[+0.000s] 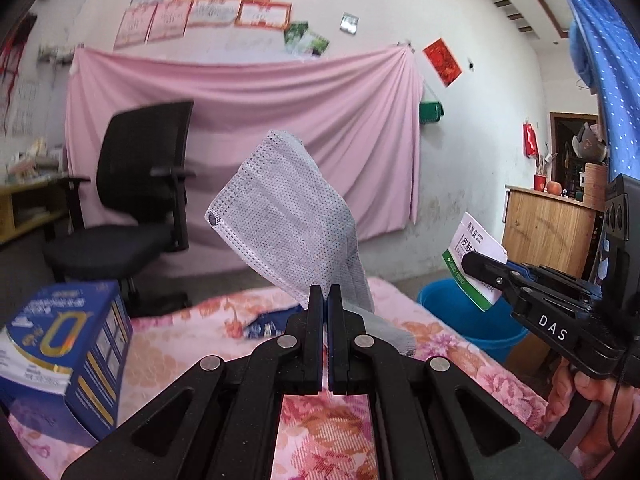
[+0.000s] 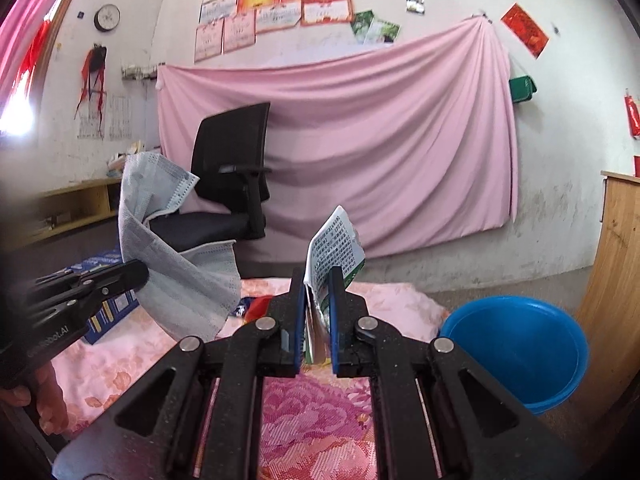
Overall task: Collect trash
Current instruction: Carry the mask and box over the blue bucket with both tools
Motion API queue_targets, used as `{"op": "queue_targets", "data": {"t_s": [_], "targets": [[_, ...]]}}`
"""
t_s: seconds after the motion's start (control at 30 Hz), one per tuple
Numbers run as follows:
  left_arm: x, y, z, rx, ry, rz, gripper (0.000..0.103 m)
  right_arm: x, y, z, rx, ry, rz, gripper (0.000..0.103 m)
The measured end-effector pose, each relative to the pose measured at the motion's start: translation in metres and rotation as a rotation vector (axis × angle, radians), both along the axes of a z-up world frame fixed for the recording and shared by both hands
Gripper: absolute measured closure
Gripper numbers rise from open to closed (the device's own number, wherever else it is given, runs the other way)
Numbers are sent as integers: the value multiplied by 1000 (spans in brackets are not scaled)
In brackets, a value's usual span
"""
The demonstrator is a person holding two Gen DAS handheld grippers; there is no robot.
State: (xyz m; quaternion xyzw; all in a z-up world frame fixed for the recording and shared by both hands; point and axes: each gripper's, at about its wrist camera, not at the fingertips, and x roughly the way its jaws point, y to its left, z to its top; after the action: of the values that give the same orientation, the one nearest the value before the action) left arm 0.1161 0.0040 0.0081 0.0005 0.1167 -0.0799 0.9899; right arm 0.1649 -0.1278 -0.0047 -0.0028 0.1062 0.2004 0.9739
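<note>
left gripper point(image 1: 325, 292): clenched on a grey face mask point(image 1: 288, 216); mask stands up from the jaws toward frame centre, long axis running lower right to upper left.
right gripper point(image 2: 317, 280): clenched on a green-and-white paper packet point(image 2: 335, 248); packet stands upright between the pads, printed side facing left.
blue bucket point(image 2: 516, 344): lower right of the right wrist view, on the floor just beside the bed edge, mouth open and facing up. Contents cannot be made out.
key relation: bucket lies right of and below both grippers. In the left wrist view the right gripper point(image 1: 476, 266) sits at mid right with its packet directly above the bucket rim point(image 1: 472, 320). Right hand is nearer; left has to cross over.
next move (judgement): right drops first, then left swings right and releases the mask.
risk (judgement): mask is limp and light, may drape on the rim or drift.
still to collect (judgement): blue box point(image 1: 68, 356) at lower left and a blue wrapper point(image 1: 268, 322) near centre, both on the bed.
surface: pink floral bedspread point(image 2: 312, 416), soft and uneven.
room: pink sheet point(image 2: 360, 140) hung on the wall, black office chair point(image 1: 136, 200) at left, wooden cabinet point(image 1: 548, 228) at right.
</note>
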Motion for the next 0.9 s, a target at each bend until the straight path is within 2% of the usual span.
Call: {"op": "queue_targets", "data": {"t_s": [0.17,0.27,0.4,0.53,0.63,0.73,0.9], "targets": [[-11,-7,6,47,-97,4,103,-14,-3,5,39,-73,-14,65],[-15,-14,10,50,-153,6,103,-19,-9,10,65,-105,-21,65],[-13,-34,22,77,-231,2,103,-23,-20,23,-10,-197,-45,65],[0,-65,30,88,-272,-29,103,-20,-50,38,-2,-272,-109,65],[22,-90,36,52,-263,-51,103,-18,-75,41,5,-299,-178,65],[47,-120,37,22,-212,-90,103,-14,-101,36,15,-278,-243,65],[97,-173,33,-13,-60,-168,103,4,-148,18,108,-113,-319,65]]}}
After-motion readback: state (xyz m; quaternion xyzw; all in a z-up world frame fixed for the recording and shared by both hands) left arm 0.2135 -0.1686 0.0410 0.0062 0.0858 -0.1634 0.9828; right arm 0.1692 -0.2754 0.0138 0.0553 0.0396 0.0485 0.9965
